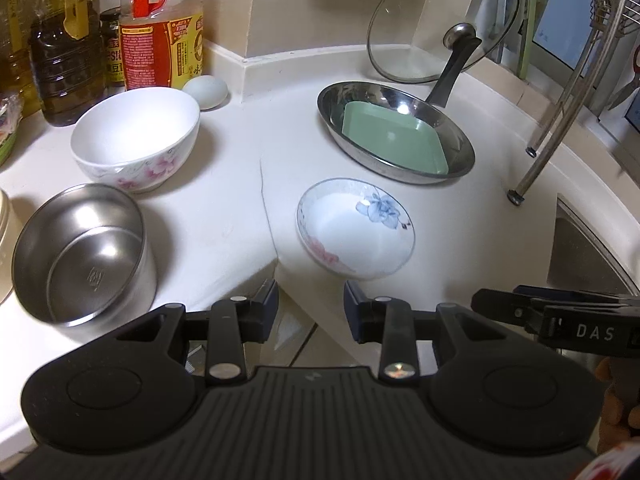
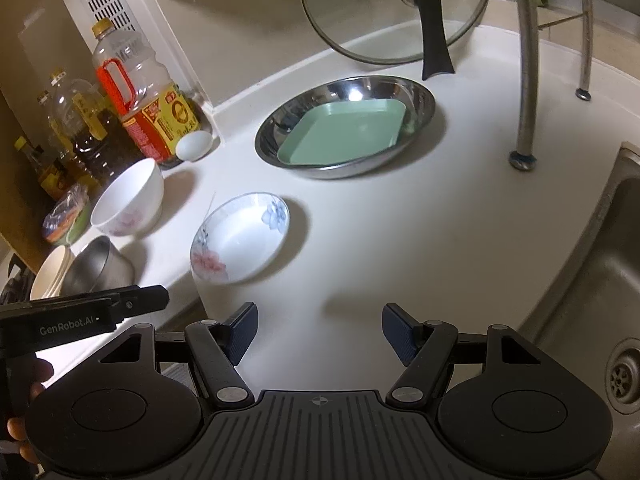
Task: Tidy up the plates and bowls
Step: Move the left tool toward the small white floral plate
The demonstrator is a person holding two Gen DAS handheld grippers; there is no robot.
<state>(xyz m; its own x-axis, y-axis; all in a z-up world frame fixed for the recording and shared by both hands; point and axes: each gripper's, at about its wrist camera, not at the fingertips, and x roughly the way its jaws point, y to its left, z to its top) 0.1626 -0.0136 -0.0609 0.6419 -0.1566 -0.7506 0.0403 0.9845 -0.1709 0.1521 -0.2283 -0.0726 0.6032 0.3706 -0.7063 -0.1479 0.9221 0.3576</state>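
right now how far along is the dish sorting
Barely started. Done: only the green tray sits nested in the steel pan. In hand: nothing; the left tool and right tool are both open and empty. Left: the floral dish, white bowl and steel bowl each stand separately on the counter.
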